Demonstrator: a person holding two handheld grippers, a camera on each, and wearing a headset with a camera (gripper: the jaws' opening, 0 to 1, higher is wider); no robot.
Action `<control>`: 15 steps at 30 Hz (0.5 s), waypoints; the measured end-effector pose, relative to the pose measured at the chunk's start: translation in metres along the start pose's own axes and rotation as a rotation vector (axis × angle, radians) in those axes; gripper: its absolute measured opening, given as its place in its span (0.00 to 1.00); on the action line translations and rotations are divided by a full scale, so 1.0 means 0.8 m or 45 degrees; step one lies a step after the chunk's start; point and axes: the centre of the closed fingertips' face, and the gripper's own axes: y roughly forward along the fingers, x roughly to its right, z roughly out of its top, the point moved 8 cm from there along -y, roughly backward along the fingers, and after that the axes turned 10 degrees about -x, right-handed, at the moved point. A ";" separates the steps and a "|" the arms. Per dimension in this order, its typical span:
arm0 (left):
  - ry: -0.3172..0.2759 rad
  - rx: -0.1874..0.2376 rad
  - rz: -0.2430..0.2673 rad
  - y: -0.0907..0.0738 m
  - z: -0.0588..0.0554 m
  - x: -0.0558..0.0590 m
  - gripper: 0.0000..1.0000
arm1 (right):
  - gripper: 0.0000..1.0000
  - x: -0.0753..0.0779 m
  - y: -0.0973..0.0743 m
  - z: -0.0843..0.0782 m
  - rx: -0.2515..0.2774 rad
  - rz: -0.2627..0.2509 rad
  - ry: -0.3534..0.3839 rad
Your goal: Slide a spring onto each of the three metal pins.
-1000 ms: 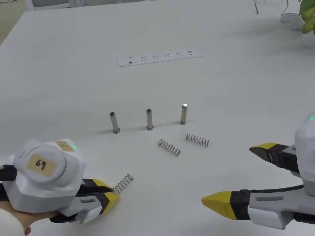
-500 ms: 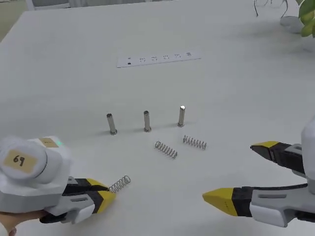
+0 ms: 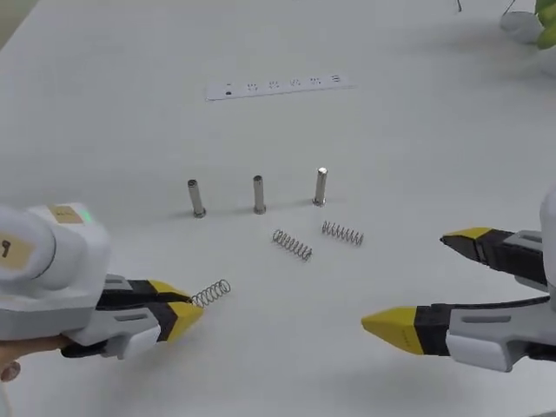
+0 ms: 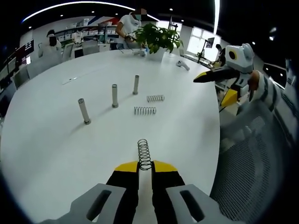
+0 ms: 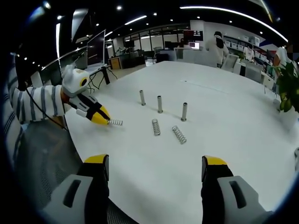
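Observation:
Three upright metal pins (image 3: 258, 195) stand in a row on the white table (image 3: 122, 113), also in the left gripper view (image 4: 113, 95) and the right gripper view (image 5: 160, 104). Two springs (image 3: 292, 244) (image 3: 342, 232) lie just in front of them. A third spring (image 3: 212, 292) sticks out of my left gripper (image 3: 181, 314), which is shut on its near end (image 4: 144, 154). My right gripper (image 3: 430, 287) hovers open at the right, with nothing between its fingers (image 5: 154, 170).
A white power strip (image 3: 276, 86) lies behind the pins. A potted plant (image 4: 156, 37) stands at the table's far corner. People stand in the background of both gripper views.
My left gripper has lifted slightly with the spring in it and its body has drawn back to the left. The right gripper has barely moved.

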 end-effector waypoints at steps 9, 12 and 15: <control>0.043 0.103 -0.072 -0.018 0.020 0.006 0.01 | 0.74 0.008 -0.011 0.011 0.076 0.104 -0.009; 0.074 0.100 -0.137 -0.023 0.024 0.010 0.01 | 0.73 0.009 -0.012 0.016 0.088 0.135 -0.016; 0.110 0.097 -0.154 -0.025 0.028 0.012 0.01 | 0.74 0.009 -0.011 0.020 0.099 0.153 -0.035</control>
